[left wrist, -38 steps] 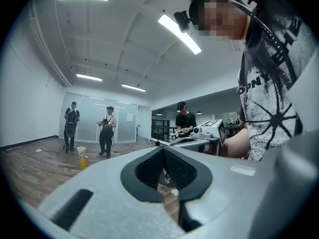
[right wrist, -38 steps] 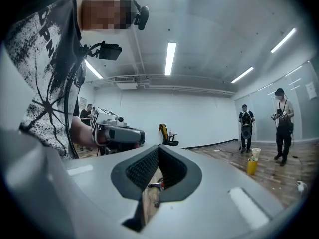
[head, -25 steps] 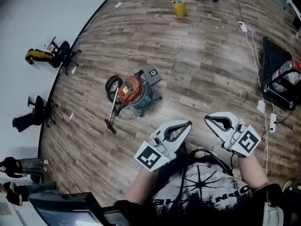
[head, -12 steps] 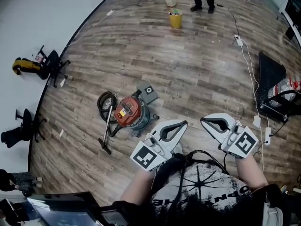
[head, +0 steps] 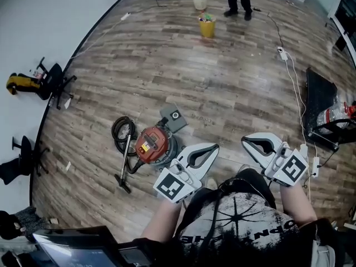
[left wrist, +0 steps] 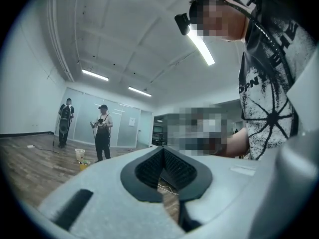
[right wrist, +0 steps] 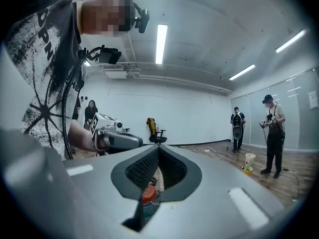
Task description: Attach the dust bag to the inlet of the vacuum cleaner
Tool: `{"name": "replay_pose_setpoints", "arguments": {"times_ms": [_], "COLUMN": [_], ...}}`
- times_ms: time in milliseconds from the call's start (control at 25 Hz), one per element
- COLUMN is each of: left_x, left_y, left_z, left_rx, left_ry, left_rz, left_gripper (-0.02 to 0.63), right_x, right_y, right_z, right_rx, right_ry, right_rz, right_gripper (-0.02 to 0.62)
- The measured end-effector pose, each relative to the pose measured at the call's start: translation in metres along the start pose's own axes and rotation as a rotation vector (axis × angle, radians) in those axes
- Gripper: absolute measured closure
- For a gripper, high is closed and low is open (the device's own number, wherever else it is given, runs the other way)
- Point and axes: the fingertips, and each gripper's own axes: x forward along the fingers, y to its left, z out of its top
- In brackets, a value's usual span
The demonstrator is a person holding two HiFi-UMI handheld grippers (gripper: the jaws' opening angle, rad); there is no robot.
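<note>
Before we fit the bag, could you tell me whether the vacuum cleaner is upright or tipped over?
Upright: the vacuum cleaner stands on the floor with its red top facing up, hose coiled beside it.

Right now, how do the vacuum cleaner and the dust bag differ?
The vacuum cleaner is a round, red-topped canister; the dust bag is a flat grey square with a round hole. The vacuum cleaner is bigger than the dust bag. Both sit on the floor.

Floor [head: 222,77]: wood-grain planks, matt. Vacuum cleaner [head: 151,144]: smooth red plastic top (slight sheen).
</note>
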Motion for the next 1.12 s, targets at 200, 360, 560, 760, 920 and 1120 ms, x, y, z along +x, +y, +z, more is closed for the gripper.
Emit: {"name": "replay_pose_setpoints", "arguments": {"times_ms": [200,360,560,760,920,1120], "left_x": [0.041,0.086,0.161,0.235,0.263,0.275], "left_y": [0.044,0.078,0.125,0.155,0.171,0.186], "left_z": [-0.009,-0.017,-0.016,-0.019,-0.023,-0.019], "left_rx": [0.011,0.022,0.005,0.013,0.004,0.023], "left_ry": [0.046,0.07,0.077,0.117,0.139,0.143], "left_rz": [0.015,0.057,0.137,0.178,0.24,0.306], "left_gripper": [0.612,0.612,0.612,0.612,0.612,0.612], "right_x": [0.015,0.024,0.032,0.022,0.023,0.034], "right_y": [-0.054,-0.113,-0.189,-0.261,-0.289,-0.306], "right_z": [-0.011,-0.018,-0.015,-0.019,-0.022,-0.021], "right_rx": [0.028,0.017,0.016,0.053,0.053,0.073], "right_ry": [-0.008,-0.039,-0.078,-0.079,-0.085,-0.086], "right_rz": [0.037,0.088,0.204,0.285,0.377,0.46], "right_gripper": [0.591,0.591,0.591,0.591,0.591,0.591]}}
